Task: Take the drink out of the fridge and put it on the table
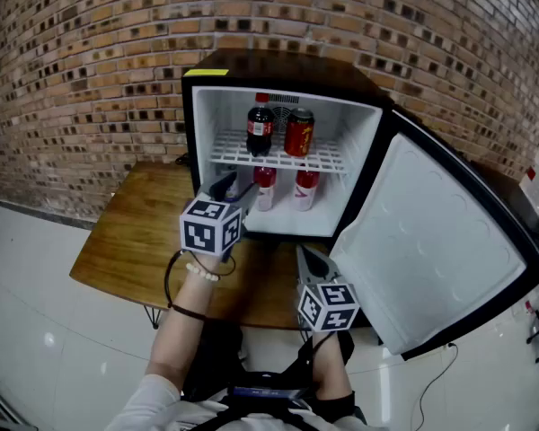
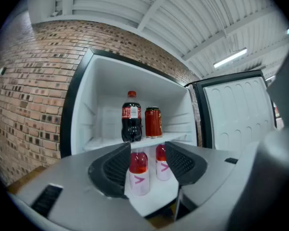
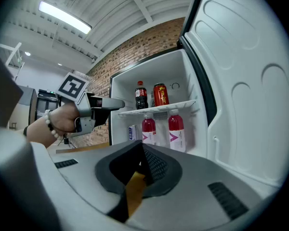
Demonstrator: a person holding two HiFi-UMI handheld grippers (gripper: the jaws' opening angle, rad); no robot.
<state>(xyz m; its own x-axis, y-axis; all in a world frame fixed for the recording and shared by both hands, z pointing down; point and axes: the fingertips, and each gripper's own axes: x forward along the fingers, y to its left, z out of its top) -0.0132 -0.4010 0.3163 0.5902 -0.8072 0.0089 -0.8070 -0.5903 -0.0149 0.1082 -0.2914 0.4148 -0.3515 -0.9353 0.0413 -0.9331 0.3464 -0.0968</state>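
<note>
None of the drinks (image 1: 260, 128) had left the fridge (image 1: 359, 142); left hand-held gripper (image 2: 148, 153), spread, faced a pink bottle (image 2: 138, 170) inside; right hand-held gripper (image 3: 140, 153) hung outside, pressed together, empty

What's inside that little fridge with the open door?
On the fridge's wire shelf stand a cola bottle and a red can. Below are two pink bottles and a small blue can. In the head view the left tongs cover the lower left corner.
</note>
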